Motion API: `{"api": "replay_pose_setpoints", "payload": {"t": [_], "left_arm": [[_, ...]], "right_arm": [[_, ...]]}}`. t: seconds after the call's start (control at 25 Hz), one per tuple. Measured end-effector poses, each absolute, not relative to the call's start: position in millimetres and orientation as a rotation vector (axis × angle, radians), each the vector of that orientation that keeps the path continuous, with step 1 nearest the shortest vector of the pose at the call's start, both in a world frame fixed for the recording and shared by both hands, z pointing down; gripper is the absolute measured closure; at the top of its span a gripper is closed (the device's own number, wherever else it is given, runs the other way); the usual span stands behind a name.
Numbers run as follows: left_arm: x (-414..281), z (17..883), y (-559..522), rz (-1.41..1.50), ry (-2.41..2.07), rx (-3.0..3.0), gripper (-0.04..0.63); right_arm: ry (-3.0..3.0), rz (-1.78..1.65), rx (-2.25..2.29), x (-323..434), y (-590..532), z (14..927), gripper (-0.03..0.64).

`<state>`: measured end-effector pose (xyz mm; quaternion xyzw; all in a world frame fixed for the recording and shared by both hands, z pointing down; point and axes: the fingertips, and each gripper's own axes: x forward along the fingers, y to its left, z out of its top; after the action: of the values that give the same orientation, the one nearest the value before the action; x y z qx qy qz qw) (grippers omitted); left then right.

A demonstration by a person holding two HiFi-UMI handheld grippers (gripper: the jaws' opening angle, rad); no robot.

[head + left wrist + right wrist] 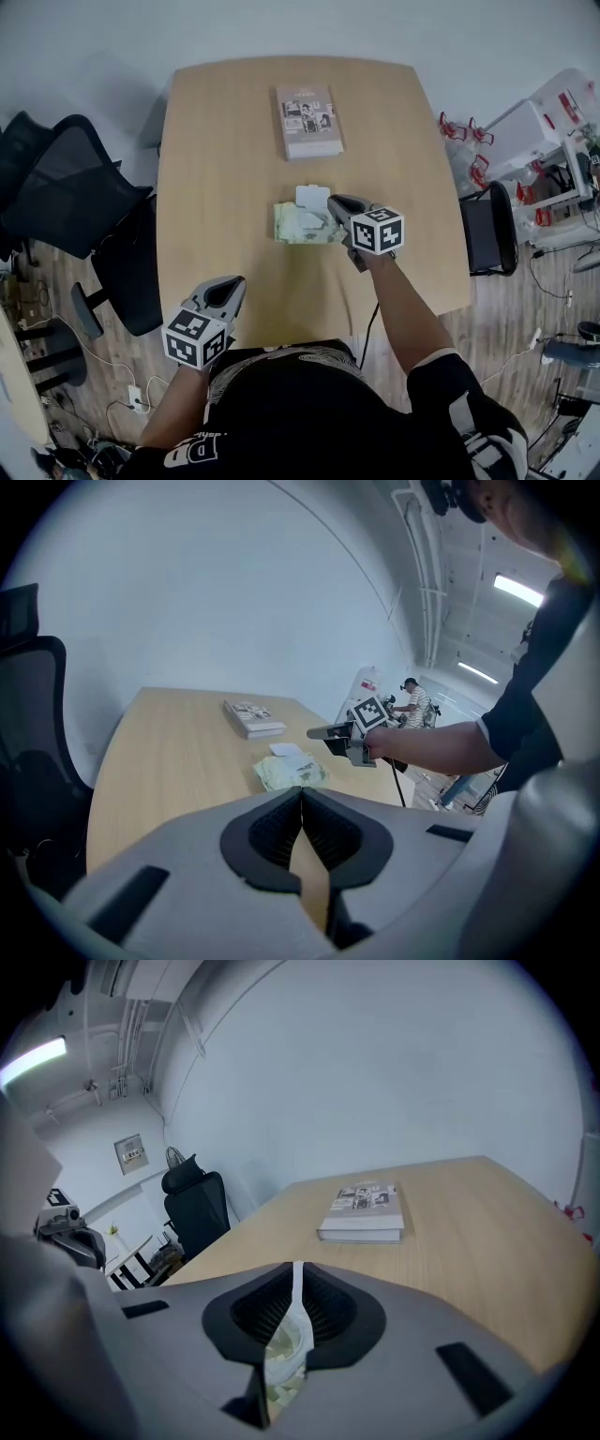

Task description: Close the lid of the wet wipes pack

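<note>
The wet wipes pack [302, 227] lies mid-table, greenish, with its white lid [312, 196] flipped up at the far side. My right gripper [331, 201] hovers at the pack's right far corner, its tip just beside the lid, jaws drawn together to a hairline slit with nothing gripped. Along its own jaws [298, 1279] the white lid and the pack [281, 1358] show through that slit. My left gripper [234, 281] is shut and empty near the table's front edge, apart from the pack. From the left gripper [302, 803] the pack [291, 772] and right gripper [319, 732] are ahead.
A closed book [307, 120] lies on the far part of the wooden table [216, 169], beyond the pack. Black office chairs [66, 187] stand left of the table, another chair [492, 230] at its right. Shelving and clutter fill the right side of the room.
</note>
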<state>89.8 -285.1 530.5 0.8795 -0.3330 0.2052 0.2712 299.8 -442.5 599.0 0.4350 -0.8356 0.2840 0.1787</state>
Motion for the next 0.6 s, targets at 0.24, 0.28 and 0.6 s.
{"api": "replay_pose_setpoints", "payload": {"t": [0.24,0.28,0.6], "left_arm": [[90,536,-288,0.563,-0.930,2.327,0.577],[90,537,-288,0.567,-0.932,2.319,0.577],[90,543,-286,0.554,-0.937,2.260,0.577]], "right_arm": [[-2.325,0.832,1.210,307,-473,626,0.561],[-2.318,0.845,1.211,309,-477,630,0.555],[-2.293,1.072,1.156,316,-495,665,0.491]]}}
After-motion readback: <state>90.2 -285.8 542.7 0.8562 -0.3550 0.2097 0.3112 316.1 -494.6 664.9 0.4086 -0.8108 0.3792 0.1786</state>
